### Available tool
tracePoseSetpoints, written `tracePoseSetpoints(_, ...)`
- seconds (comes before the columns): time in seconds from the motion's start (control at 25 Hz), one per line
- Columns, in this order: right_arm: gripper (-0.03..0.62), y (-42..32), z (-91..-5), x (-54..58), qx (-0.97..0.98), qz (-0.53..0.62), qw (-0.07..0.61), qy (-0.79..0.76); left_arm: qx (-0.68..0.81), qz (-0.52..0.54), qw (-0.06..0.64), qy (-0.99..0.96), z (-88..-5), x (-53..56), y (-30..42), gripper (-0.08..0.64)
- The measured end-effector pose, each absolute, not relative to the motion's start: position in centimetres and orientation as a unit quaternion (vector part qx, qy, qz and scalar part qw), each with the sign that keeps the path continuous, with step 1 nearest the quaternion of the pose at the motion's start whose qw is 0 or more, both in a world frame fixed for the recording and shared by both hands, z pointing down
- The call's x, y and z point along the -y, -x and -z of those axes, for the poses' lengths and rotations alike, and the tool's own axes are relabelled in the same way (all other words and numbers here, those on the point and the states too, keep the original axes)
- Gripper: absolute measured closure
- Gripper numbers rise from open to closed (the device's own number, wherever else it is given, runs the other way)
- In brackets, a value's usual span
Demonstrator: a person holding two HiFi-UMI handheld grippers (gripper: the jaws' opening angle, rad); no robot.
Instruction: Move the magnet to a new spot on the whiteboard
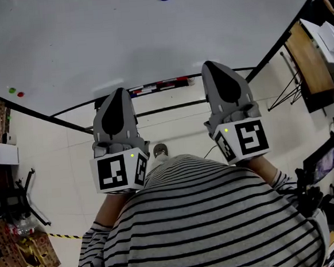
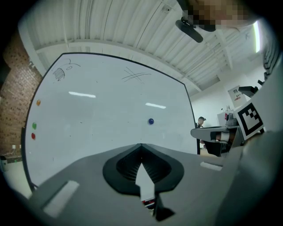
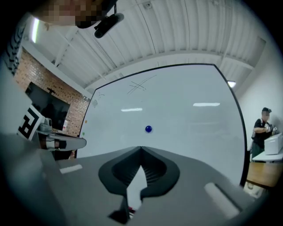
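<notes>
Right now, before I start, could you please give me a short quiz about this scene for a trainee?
1. Which colour is the magnet in the middle of the whiteboard? A red, B blue, C green.
2. True or false: the right tool touches the magnet.
3. Fill in: the left tool is ___ (open or shut).
Key: 1 B; 2 false; 3 shut.
</notes>
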State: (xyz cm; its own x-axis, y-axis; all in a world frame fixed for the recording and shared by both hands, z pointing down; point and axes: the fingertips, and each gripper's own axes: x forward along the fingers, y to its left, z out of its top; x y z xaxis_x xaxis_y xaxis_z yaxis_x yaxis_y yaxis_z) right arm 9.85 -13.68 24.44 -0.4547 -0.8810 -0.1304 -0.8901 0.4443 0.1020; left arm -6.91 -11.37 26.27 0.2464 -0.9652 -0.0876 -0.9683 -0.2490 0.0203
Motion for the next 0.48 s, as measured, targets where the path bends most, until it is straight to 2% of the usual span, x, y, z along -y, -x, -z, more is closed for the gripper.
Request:
tracePoseSetpoints(0.2, 0.592, -12.8, -26.5, 8.5, -0.863, -0.042, 0.020, 0.503, -0.625, -0.023, 0.009, 0.780, -27.6, 5.8, 3.6, 0.545)
tracePoseSetpoints(0.48, 0.592, -13.1, -26.9, 4.3, -0.871, -0.024, 0.021, 0.489, -0.636, -0.012, 0.016, 0.772, -27.4, 1.4, 3.4, 0.545)
